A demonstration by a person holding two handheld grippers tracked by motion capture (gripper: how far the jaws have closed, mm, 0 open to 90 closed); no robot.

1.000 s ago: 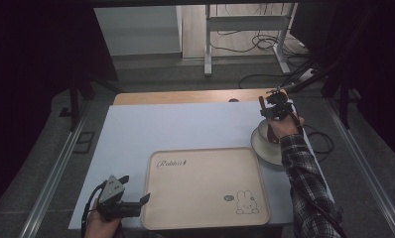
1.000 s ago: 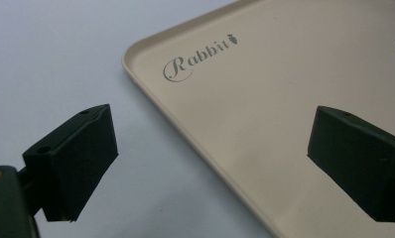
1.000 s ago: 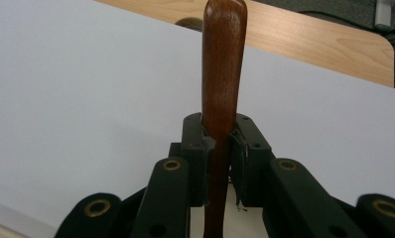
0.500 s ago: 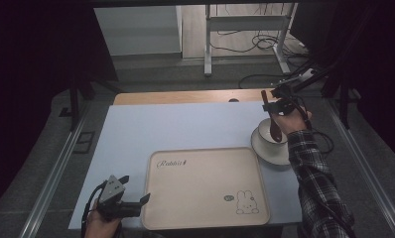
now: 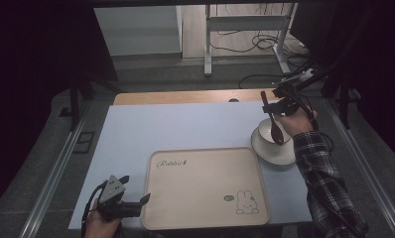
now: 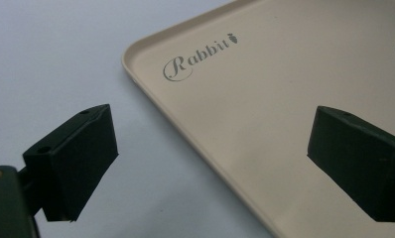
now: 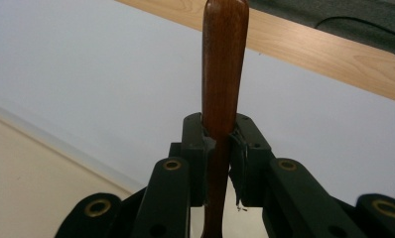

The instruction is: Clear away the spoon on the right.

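Observation:
My right gripper [image 5: 272,105] is shut on a dark wooden spoon [image 5: 275,126], which hangs bowl-end down over a white bowl [image 5: 265,130] on a white plate [image 5: 277,154] at the table's right. In the right gripper view the spoon's handle [image 7: 224,64] stands straight up between the pads [image 7: 193,144]. A beige tray [image 5: 205,193] printed with "Rabbit" and a bunny lies at the front middle. My left gripper [image 5: 135,190] rests open at the tray's front left corner; in the left gripper view its jaws stand wide apart astride the tray's rim [image 6: 151,94].
A pale mat [image 5: 175,129] covers the table, with a strip of bare wood [image 5: 185,96] along the far edge. Cables [image 5: 255,44] and a metal stand lie on the floor beyond the table.
The right gripper has risen with the spoon, lifting it up over the bowl. The left gripper has stayed still.

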